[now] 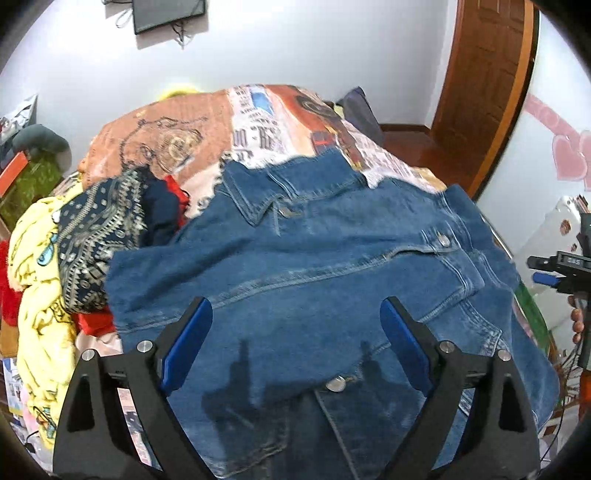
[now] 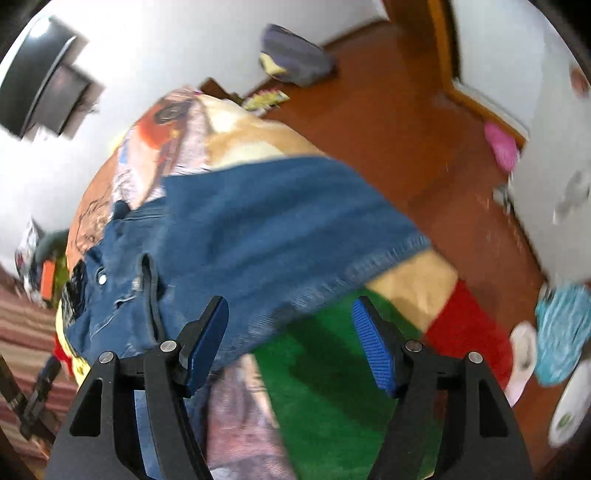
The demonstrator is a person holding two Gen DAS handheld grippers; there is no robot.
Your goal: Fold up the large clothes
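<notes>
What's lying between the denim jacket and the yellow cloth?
In the left wrist view, a navy patterned scarf lies between the jacket and the yellow cloth.

White walls [image 1: 295,55] surround a bed [image 1: 177,133] with a printed cover. Above the bed hangs a dark screen [image 1: 168,13]; right of it stand a wooden door [image 1: 484,85] and red-brown floor [image 2: 406,122].

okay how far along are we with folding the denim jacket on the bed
Early. Done: the denim jacket is laid out on the bed, collar away from the camera. In hand: nothing; the left gripper and right gripper both hover open above it. Left: every fold, since it looks unfolded, plus the clothes pile beside it.
</notes>
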